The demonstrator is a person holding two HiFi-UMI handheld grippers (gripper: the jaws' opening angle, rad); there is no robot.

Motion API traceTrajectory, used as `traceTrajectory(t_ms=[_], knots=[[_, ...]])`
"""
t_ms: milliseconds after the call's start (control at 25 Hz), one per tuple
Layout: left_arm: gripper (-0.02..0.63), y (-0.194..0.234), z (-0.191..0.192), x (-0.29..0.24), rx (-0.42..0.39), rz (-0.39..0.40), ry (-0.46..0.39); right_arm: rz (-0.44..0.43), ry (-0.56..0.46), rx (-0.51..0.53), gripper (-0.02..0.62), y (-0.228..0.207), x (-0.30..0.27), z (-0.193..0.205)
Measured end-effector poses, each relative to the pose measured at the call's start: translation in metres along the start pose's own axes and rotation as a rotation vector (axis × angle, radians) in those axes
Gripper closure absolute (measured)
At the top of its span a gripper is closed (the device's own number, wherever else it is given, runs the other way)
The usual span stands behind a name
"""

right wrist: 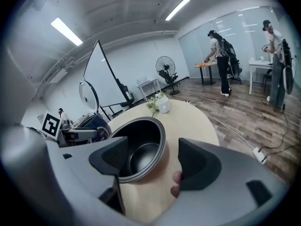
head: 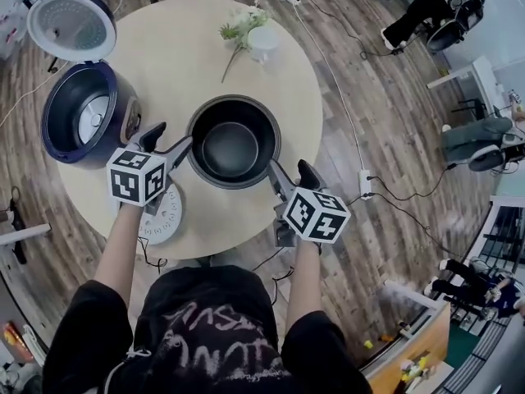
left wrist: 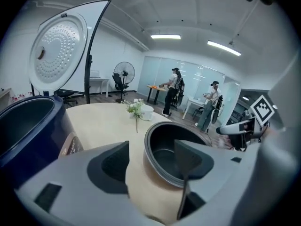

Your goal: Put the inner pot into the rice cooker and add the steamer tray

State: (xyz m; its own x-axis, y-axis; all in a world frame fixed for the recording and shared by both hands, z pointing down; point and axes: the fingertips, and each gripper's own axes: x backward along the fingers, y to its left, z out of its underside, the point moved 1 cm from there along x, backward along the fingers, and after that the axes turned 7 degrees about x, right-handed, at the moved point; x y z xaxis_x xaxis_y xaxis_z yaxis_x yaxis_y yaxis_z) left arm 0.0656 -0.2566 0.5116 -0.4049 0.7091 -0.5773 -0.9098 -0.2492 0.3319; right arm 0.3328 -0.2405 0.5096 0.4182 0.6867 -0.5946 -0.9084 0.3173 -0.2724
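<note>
The dark inner pot point(head: 234, 142) stands empty in the middle of the round table point(head: 303, 89). The navy rice cooker point(head: 82, 113) is at the table's left with its lid point(head: 70, 25) up. A white perforated steamer tray point(head: 164, 217) lies flat near the front edge, partly hidden under the left gripper's marker cube. My left gripper point(head: 170, 140) is open at the pot's left rim. In the left gripper view the rim of the pot point(left wrist: 162, 140) runs between the jaws. My right gripper point(head: 291, 173) is open at the pot's right front rim, which lies between its jaws in the right gripper view point(right wrist: 155, 161).
A small white vase with flowers point(head: 258, 39) stands at the table's far side. Cables and a power strip point(head: 365, 183) lie on the wooden floor to the right. Office chairs and desks stand further right. Two people stand at distant desks point(left wrist: 175, 91).
</note>
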Motion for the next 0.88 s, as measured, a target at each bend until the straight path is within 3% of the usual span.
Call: traceTrajectory(t_ms=[320, 600, 880], knots=[[0.305, 0.009, 0.019, -0.034, 0.025, -0.027, 0.132, -0.042, 0.180, -0.007, 0.273, -0.004, -0.046, 0.024], [0.335, 0.014, 0.033, -0.055, 0.043, -0.056, 0.183, -0.057, 0.234, -0.037, 0.302, -0.010, -0.069, 0.040], [0.412, 0.012, 0.037, -0.065, 0.089, -0.048, 0.177, -0.070, 0.246, -0.036, 0.354, -0.010, -0.078, 0.047]])
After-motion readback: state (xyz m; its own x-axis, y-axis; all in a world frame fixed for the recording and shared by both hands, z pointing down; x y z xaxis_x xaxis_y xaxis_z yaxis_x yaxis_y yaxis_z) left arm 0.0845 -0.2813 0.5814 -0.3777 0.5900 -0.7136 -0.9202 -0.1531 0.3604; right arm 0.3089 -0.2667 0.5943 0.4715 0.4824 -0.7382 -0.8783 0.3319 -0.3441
